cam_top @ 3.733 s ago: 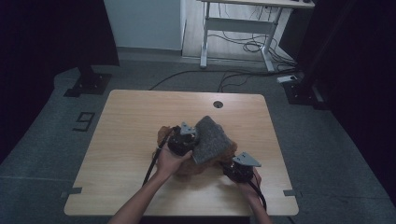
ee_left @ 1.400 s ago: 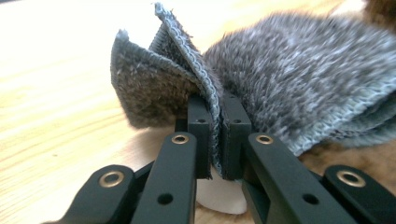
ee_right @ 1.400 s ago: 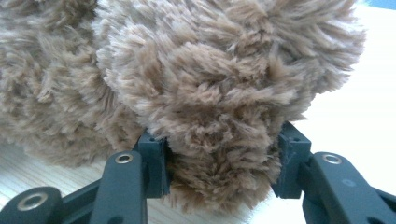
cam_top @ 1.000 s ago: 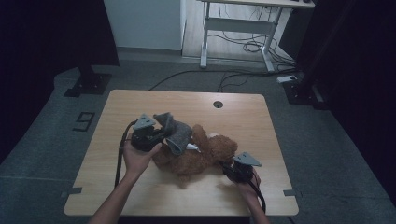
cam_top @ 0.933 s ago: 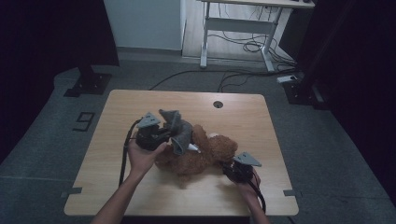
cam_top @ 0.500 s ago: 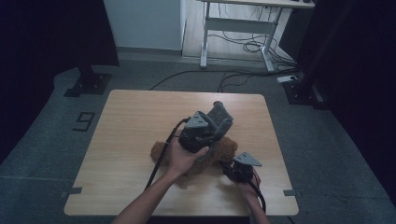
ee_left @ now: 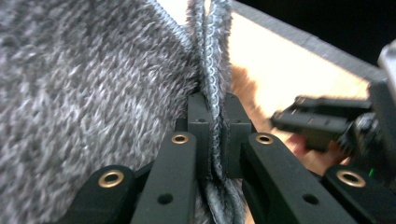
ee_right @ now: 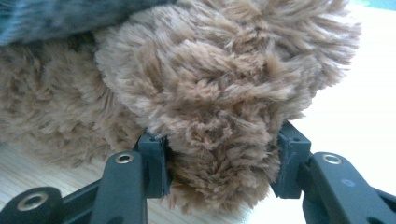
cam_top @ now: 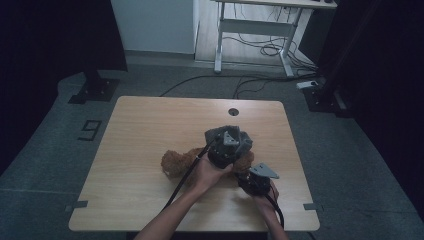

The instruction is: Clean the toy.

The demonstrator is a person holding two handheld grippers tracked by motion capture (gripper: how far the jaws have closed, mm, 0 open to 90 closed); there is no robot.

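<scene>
Plush toy: a brown teddy bear lies on the wooden table, near its front edge.
Left gripper: clenched on a folded edge of grey knitted cloth, held above the bear's right part.
Right gripper: jaws set around a fluffy limb of the bear, pads touching the fur on both sides.
</scene>
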